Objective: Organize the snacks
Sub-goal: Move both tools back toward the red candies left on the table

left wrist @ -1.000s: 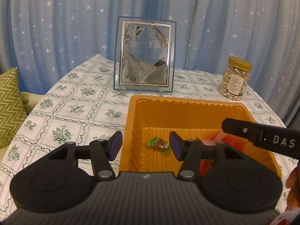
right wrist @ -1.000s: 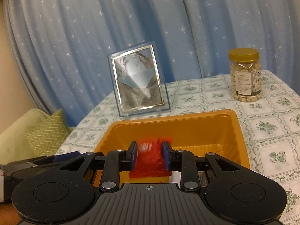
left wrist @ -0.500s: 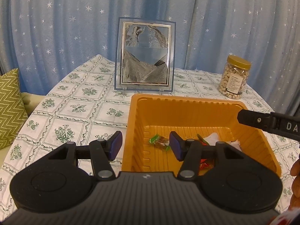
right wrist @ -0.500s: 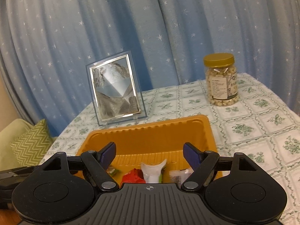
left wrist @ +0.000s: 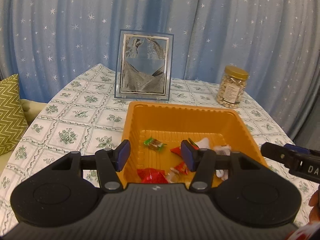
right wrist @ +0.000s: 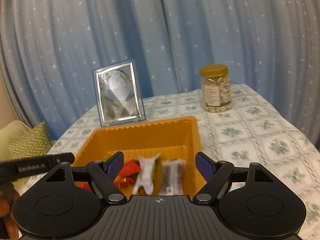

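An orange tray stands on the patterned tablecloth and holds several wrapped snacks. Among them are a green candy, a red packet by the near wall and a white packet. My left gripper hovers open over the tray's near left corner with nothing between its fingers. My right gripper is open above the near edge of the tray, empty. Below it lie a white packet, a dark packet and a red one, all blurred.
A glass picture frame stands behind the tray, with a gold-lidded jar of nuts at the back right. A green zigzag cushion lies off the table's left edge. A blue starred curtain hangs behind. A hand shows at the lower right.
My right gripper opened and let go of the red packet, which now lies in the tray, then drew back. The left gripper also drew back from the tray, still open.
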Tool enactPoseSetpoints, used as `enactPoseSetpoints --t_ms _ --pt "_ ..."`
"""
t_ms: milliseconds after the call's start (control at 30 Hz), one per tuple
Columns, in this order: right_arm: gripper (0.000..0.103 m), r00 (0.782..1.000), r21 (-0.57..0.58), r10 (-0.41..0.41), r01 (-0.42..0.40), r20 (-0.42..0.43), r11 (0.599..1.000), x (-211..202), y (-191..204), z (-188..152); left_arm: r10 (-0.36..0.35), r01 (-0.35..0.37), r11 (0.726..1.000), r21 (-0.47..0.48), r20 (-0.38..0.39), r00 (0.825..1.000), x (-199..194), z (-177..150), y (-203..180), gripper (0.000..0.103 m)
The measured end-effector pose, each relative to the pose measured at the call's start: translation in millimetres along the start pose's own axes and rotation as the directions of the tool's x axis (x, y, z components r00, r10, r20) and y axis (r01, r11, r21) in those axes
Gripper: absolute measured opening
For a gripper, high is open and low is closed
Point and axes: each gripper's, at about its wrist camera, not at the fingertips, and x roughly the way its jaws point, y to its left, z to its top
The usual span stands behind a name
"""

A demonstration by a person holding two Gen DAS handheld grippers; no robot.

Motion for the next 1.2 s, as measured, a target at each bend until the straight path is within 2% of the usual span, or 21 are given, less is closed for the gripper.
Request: enactPoseSetpoints --t_ms 367,467,533,600,767,933,1200 --pt "0.078 0.998 0.007 -0.048 0.048 -0.034 0.999 -61 -11 -39 -0.009 0.01 1.0 -0.005 0.031 0.999 -65 -27 -10 0.064" --pt "0.078 0.997 -0.009 -0.053 0.052 -0.05 0.999 -72 -12 -50 -0.005 0.005 1.0 -0.001 0.031 1.0 -82 -41 -15 0.069" --pt "0.078 0.996 -0.029 -0.052 0.05 -0.067 0.998 -78 -12 -59 -0.009 0.009 1.0 -0.006 0.024 1.0 -91 -51 -17 0.077" --pt "0.078 0.994 -0.058 -0.036 0.03 -0.107 0.998 -80 -11 -69 -0.007 0.007 1.0 -0.008 0.012 1.0 -96 -63 -20 0.081" --pt "0.078 0.984 -0.189 -0.026 -0.008 -0.177 0.982 -83 -5 -99 -0.01 0.008 1.0 -0.025 -0.047 0.999 -103 -91 -24 0.081" --pt "0.078 0.977 -0.28 0.017 -0.078 -0.214 0.957 -80 -6 -121 -0.007 0.009 1.0 0.021 -0.093 0.996 -105 -111 -31 0.081" --pt "0.078 0.972 -0.348 0.035 -0.116 -0.231 0.93 -63 -10 -119 -0.046 0.049 0.999 0.018 -0.146 0.988 -91 -118 -33 0.081"
